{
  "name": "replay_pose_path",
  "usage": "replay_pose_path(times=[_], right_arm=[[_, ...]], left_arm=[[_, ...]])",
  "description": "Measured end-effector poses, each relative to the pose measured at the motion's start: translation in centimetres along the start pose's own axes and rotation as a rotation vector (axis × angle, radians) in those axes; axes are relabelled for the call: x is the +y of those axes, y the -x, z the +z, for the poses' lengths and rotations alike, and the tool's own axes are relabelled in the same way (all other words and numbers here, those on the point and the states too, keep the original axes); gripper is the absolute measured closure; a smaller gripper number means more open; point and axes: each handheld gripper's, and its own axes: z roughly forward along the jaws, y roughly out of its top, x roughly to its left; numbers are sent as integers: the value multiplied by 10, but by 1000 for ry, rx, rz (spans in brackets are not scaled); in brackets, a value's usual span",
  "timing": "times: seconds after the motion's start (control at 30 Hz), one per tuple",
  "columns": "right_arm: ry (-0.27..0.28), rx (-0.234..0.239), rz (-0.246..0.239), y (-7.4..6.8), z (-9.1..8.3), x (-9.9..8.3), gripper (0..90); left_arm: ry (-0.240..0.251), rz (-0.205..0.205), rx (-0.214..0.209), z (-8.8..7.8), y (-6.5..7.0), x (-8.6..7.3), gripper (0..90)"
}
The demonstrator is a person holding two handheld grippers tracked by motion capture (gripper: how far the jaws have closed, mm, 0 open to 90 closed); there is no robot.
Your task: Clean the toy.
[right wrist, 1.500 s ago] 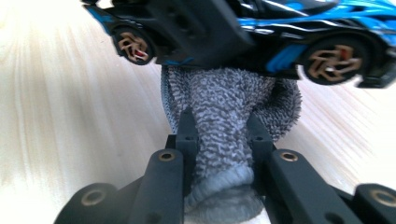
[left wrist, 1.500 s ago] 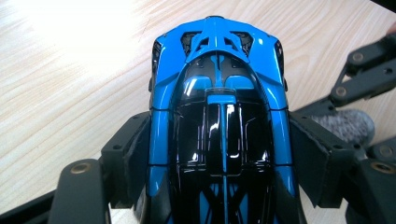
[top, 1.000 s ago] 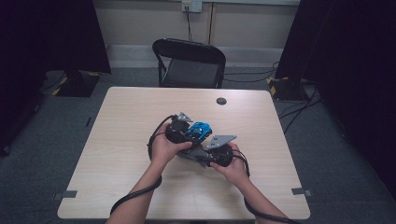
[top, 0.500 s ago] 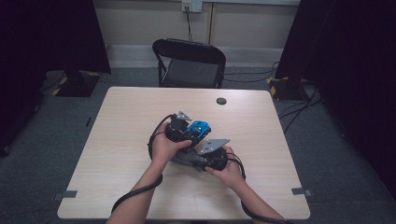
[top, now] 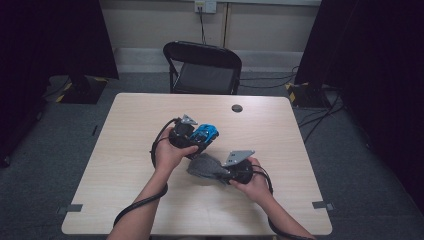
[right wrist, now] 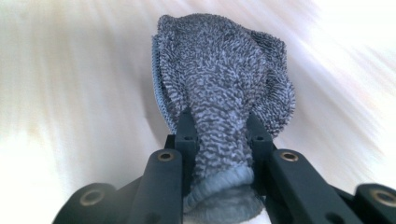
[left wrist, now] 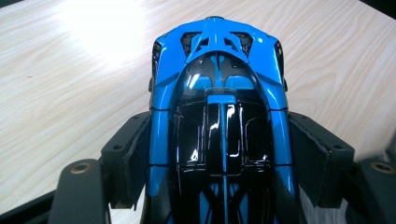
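In the high view, a person sits at the near edge of a light wooden table [top: 125, 165], forearms reaching in from the bottom. The left gripper [top: 192, 141] is held near the table's middle, its jaws closed around a blue and black toy car [top: 205, 134] that points toward the far right. Just to its near right, the right gripper [top: 220, 172] pinches a grey cloth [top: 204, 166], which lies close beside the car, toward the person. A small dark disc [top: 237, 108] rests on the far part of the table, well apart from the hands. A black folding chair [top: 202, 67] stands beyond the far edge.

In the left gripper view, the toy car [left wrist: 219, 116] sits lengthwise between the two black jaws, roof facing the camera. The pads [left wrist: 135, 158] press against both of its sides, spread fairly wide by the car's body, with the wooden table behind.

In the right gripper view, the grey cloth [right wrist: 224, 84] is bunched into a rounded bundle rising from between the jaws. The fingers [right wrist: 187, 135] stand narrow, clamped tightly on its lower fold. The table behind is blurred.
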Motion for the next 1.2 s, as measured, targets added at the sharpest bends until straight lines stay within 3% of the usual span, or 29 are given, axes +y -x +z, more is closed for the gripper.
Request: replay_pose_path(times=[0.37, 0.63, 1.0, 1.2], right_arm=[[11, -109, 91, 33, -26, -9, 732], [1, -171, 113, 48, -34, -5, 732], [20, -213, 154, 63, -38, 1, 734], [49, -215, 180, 63, -36, 4, 733]], left_arm=[[-11, 5, 7, -12, -2, -16, 284], [-12, 31, 6, -19, 1, -22, 284], [-3, 58, -21, -22, 13, -19, 284], [-5, 81, -40, -19, 21, -14, 284]])
